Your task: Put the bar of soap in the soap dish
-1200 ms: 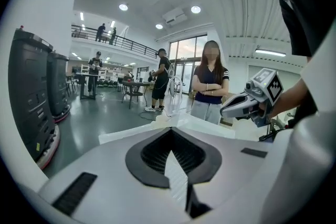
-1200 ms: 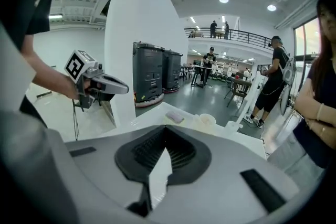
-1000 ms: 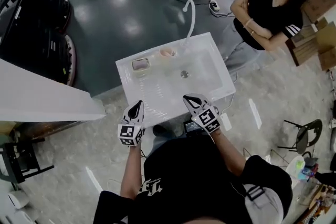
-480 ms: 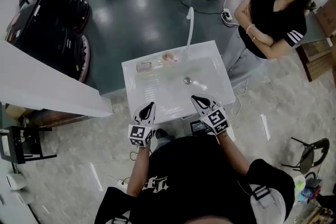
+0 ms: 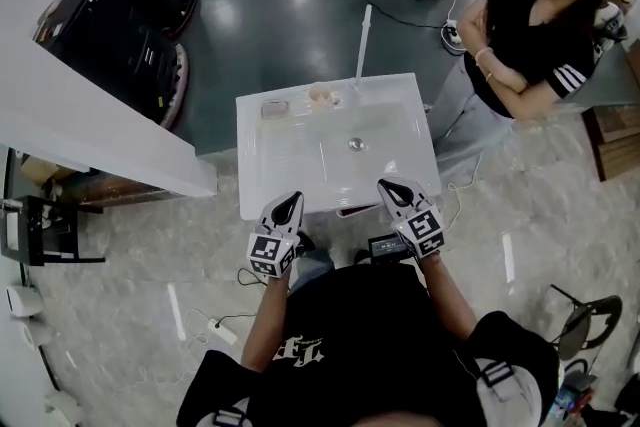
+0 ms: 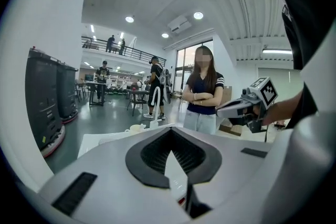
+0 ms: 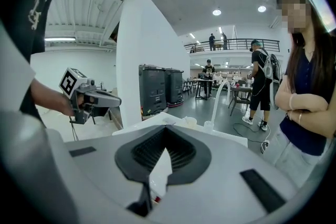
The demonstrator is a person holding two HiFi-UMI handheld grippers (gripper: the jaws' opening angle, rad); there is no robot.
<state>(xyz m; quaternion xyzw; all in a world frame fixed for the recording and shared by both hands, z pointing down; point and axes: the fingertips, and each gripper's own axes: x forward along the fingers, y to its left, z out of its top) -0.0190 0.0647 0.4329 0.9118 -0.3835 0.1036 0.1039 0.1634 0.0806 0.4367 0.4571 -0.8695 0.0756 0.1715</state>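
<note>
Drawn back to the sink's [image 5: 300, 165] near rim: left gripper [image 5: 292, 199] and right gripper [image 5: 388, 185], fingers pressed together, empty. Soap dish [image 5: 263, 109] well ahead of the left fingers, brownish filling, possibly the bar of soap [image 5: 275, 108]. Worth confirming before any reach.

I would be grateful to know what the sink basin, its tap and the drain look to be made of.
Sink basin: white and glossy with soft reflections, so likely glazed ceramic, though moulded plastic would look the same from here.
Tap: a slim white curved tube with a dull finish, so plastic or painted metal; the view does not settle which.
Drain: a small shiny grey disc, probably metal.
</note>
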